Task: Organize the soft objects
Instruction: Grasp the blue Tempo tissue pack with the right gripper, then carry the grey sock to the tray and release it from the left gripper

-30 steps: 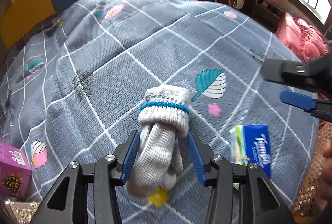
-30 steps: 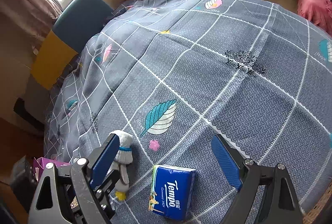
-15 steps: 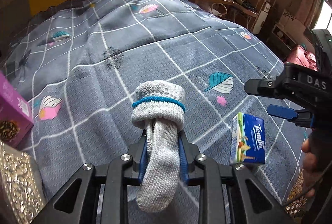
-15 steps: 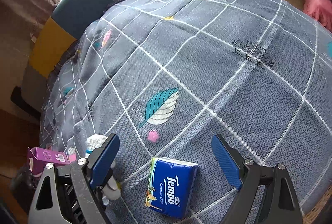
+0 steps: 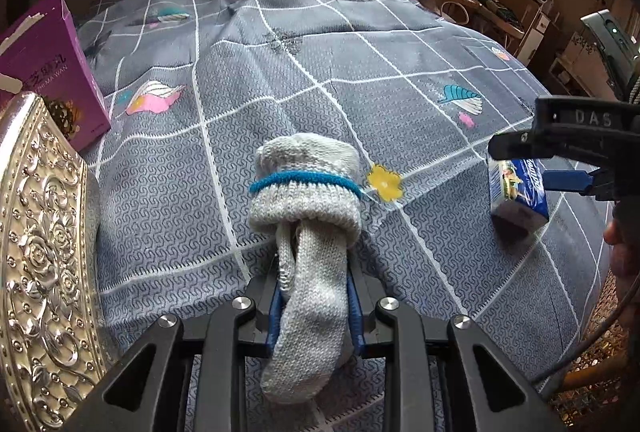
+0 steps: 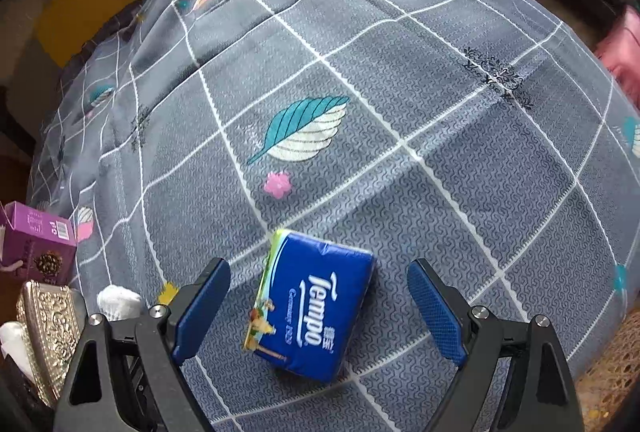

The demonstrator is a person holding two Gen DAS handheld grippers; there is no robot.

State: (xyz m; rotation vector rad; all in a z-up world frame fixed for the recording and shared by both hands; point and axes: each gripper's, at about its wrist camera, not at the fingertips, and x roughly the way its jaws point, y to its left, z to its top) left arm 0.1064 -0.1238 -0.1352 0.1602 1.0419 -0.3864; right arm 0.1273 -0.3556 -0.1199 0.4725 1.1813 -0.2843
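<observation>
1. One rolled grey sock bundle (image 5: 308, 232) sits clamped between the left gripper (image 5: 314, 296) pads, above the bed quilt (image 5: 280, 79)
2. One blue tissue pack (image 6: 310, 312) lies on the quilt between the right gripper (image 6: 316, 312) pads, which stand wide apart
3. One purple box (image 5: 48, 71), one silver embossed case (image 5: 40, 252) at left

The blue tissue pack (image 6: 316, 316) lying on the bed carries the white brand name "Tempo", with a smaller line beneath it too fine to read. The black body of the right gripper (image 5: 592, 119) is embossed "DAS". The purple box (image 5: 48, 71) shows "MA WAN" under Chinese characters.
</observation>
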